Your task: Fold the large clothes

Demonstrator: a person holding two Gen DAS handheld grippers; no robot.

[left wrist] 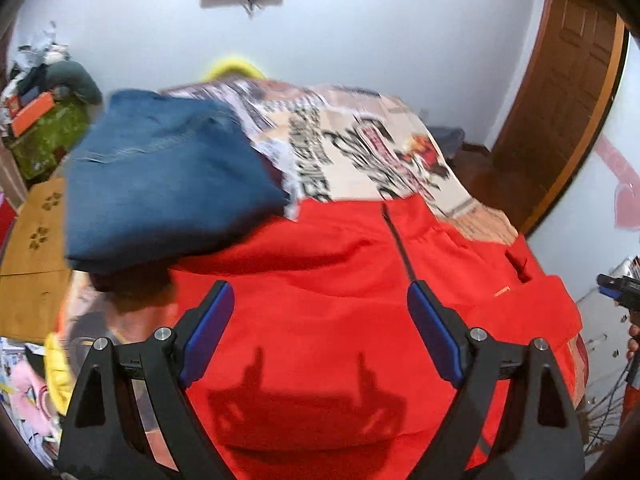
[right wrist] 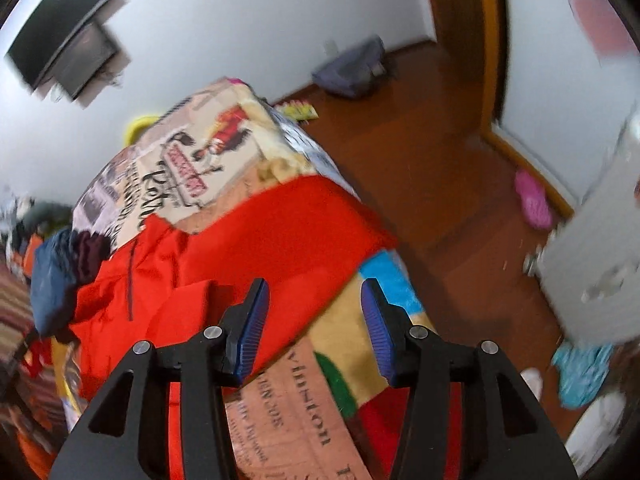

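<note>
A large red jacket (left wrist: 320, 280) with a dark zip lies spread on a table under a printed cloth (left wrist: 360, 140). My left gripper (left wrist: 320, 300) is open and empty, hovering above the jacket's middle. The jacket also shows in the right wrist view (right wrist: 260, 240), reaching the table's right edge. My right gripper (right wrist: 316, 300) is open and empty above the jacket's right edge and the printed cloth (right wrist: 340, 340). The right gripper also shows at the far right of the left wrist view (left wrist: 618, 288).
Folded blue jeans (left wrist: 160, 184) lie on the table at the left, overlapping the jacket's top; they also show in the right wrist view (right wrist: 50, 280). A wooden door (left wrist: 560, 100) stands at the right. Pink slippers (right wrist: 532, 200) and a grey bag (right wrist: 352, 66) lie on the wooden floor.
</note>
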